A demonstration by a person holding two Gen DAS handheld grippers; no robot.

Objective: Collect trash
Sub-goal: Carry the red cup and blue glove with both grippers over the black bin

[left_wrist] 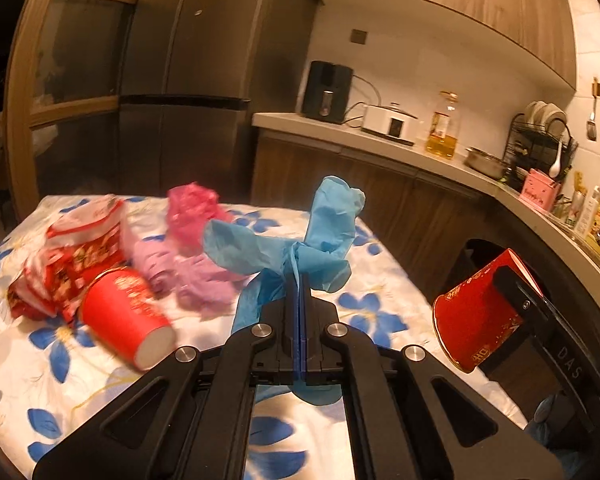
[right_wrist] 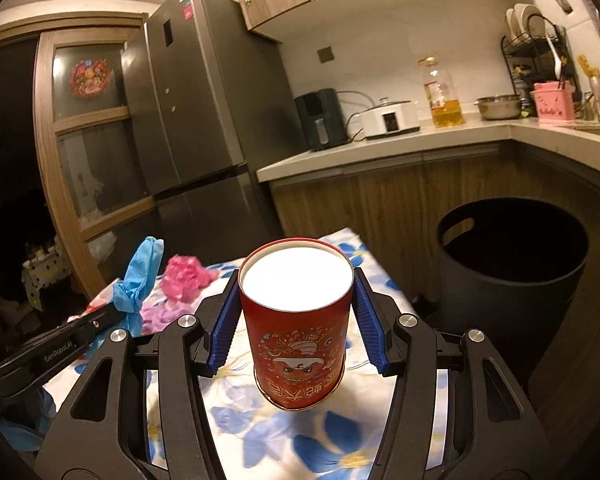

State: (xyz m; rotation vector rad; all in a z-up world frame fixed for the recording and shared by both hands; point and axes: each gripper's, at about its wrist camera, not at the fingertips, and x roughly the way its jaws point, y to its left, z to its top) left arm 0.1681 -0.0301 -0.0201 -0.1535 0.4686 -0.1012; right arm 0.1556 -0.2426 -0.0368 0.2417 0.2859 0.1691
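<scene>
Left wrist view: left gripper (left_wrist: 298, 280) was clamped fully on a blue glove (left_wrist: 324, 224), lifted above the floral bench (left_wrist: 380, 264); another red cup (left_wrist: 126, 314) lay on its side left of it.

Right wrist view: right gripper (right_wrist: 296, 316) gripped a red cup (right_wrist: 298, 320) w/ both pads (right_wrist: 224, 326), black bin (right_wrist: 512, 276) to its right.

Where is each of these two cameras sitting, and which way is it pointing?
Left wrist view: rides the left gripper, looking along it over the table toward the counter; its jaws pinch a blue glove.
Right wrist view: rides the right gripper, facing counter and bin; its pads clamp a red cup.
Shared: each view shows the other gripper, glove, cup, pink wad, oil bottle.
</scene>
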